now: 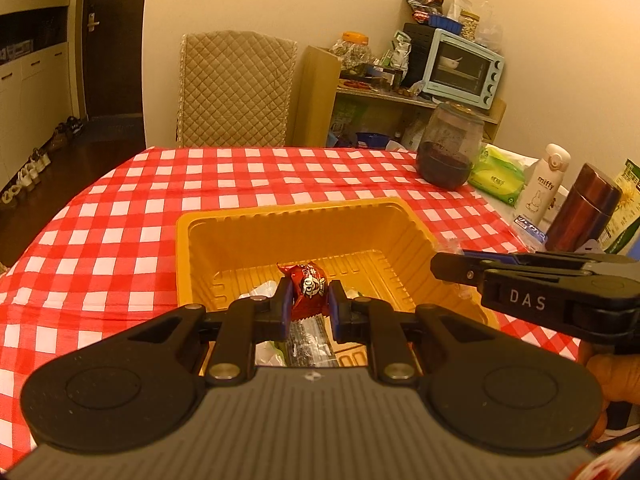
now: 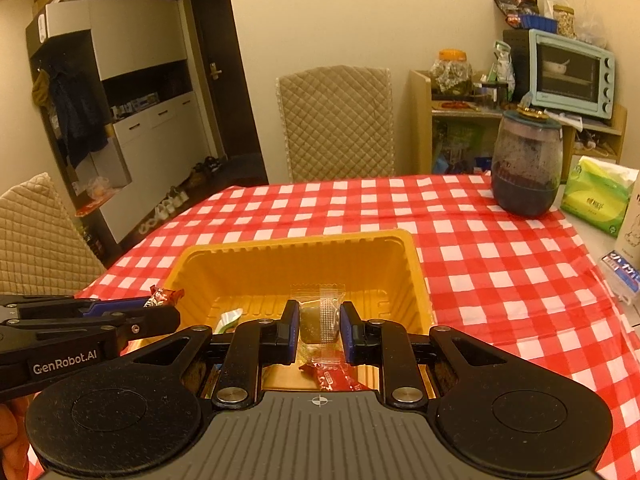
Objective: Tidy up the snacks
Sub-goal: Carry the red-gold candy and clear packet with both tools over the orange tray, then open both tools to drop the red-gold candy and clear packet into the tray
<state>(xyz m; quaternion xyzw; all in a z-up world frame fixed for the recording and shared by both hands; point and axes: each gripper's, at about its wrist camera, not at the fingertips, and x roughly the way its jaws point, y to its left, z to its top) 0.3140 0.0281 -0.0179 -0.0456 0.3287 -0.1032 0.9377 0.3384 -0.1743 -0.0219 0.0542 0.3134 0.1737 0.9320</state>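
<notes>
A yellow plastic tray (image 1: 280, 216) sits on the red-checked tablecloth, and both grippers hang over its near part. My left gripper (image 1: 310, 300) is shut on a red snack packet (image 1: 308, 282) above the tray floor. In the right wrist view my right gripper (image 2: 319, 320) is shut on a clear-wrapped brown snack (image 2: 316, 316) over the tray (image 2: 296, 242). The right gripper (image 1: 444, 266) enters the left wrist view from the right. The left gripper (image 2: 160, 312) with its red packet (image 2: 164, 296) shows at the left. Loose packets lie in the tray: a green-white one (image 2: 228, 318) and a red one (image 2: 332, 376).
A dark glass jar (image 2: 524, 164), a green tissue pack (image 2: 596, 196), a white bottle (image 1: 542, 184) and a brown flask (image 1: 584, 208) stand at the table's right. A quilted chair (image 2: 336, 120) is behind the table, another chair (image 2: 32, 232) at the left. A shelf with a blue oven (image 2: 572, 72) stands by the wall.
</notes>
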